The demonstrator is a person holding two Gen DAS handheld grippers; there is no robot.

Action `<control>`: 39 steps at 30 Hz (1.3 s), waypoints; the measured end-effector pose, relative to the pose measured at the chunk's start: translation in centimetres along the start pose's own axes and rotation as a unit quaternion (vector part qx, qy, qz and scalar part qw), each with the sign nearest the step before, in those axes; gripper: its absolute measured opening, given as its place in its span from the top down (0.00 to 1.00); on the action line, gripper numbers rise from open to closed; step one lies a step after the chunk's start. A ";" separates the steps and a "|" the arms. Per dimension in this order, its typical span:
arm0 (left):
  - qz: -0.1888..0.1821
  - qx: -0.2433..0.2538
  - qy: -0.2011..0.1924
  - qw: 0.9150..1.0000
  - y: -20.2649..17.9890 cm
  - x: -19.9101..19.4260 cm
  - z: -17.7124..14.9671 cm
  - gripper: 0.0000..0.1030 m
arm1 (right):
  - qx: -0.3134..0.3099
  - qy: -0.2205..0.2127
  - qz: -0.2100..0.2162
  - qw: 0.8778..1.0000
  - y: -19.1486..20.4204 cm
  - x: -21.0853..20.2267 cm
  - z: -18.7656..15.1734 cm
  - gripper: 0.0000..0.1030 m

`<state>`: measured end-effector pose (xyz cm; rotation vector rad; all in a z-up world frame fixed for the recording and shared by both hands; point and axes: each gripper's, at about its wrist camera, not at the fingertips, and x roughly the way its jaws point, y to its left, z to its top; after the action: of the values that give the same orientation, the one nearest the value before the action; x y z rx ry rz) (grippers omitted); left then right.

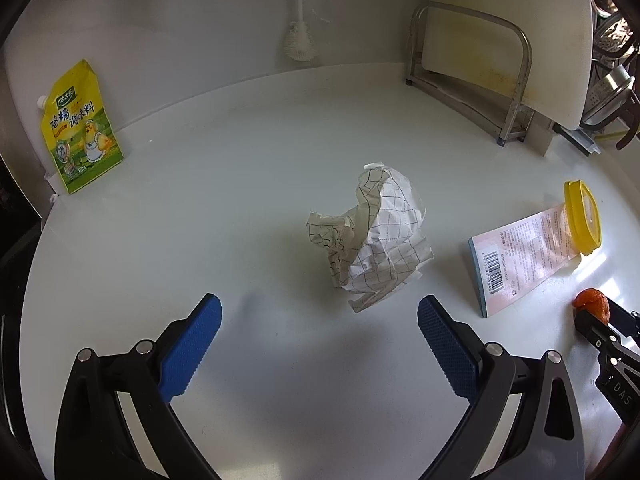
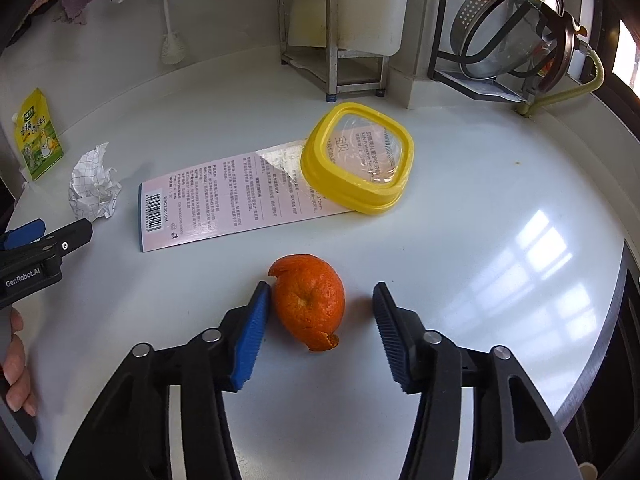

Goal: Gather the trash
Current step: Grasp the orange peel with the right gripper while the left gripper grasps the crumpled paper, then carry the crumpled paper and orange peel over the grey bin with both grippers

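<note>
Around me on the white tabletop (image 1: 280,128) stood a yellow seasoning pouch (image 1: 82,128) at the left edge of the left wrist view, a brush (image 1: 298,12) against the back wall at top centre, and a metal rack (image 1: 468,72) holding a white cutting board (image 1: 508,36) at upper right. A pink printed card (image 2: 236,196) lay in the middle of the right wrist view with a yellow-rimmed lid (image 2: 358,158) resting on its right end. Nothing stood between either gripper and its trash. The crumpled paper (image 1: 376,236) was white with a dark grid, balled loosely. The orange peel (image 2: 310,300) was bright, pitted and curled. My left gripper (image 1: 320,340) had its jaws wide apart, the paper lying just above and between them, at centre frame. My right gripper (image 2: 320,328) was also spread, the peel sitting between its pads, touching the left one and apart from the right.
</note>
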<state>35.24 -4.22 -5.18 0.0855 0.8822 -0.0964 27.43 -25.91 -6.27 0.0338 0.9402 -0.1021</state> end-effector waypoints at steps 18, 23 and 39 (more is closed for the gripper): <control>-0.001 0.006 0.013 1.000 -0.8 3.2 3.3 0.09 | 0.004 -0.002 0.040 0.999 0.1 -0.2 -0.2 0.77; -0.022 0.009 0.017 1.000 -0.9 3.3 3.0 0.47 | 0.002 -0.003 0.041 0.999 0.2 -0.2 -0.2 0.77; -0.029 0.033 -0.040 0.998 -1.1 -1.6 -0.7 0.63 | 0.008 -0.020 0.049 0.999 0.5 -1.5 -2.3 0.77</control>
<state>33.56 -5.11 -4.47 0.1166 0.8011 -0.1823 24.72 -25.14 -6.40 0.0920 0.8963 -0.0186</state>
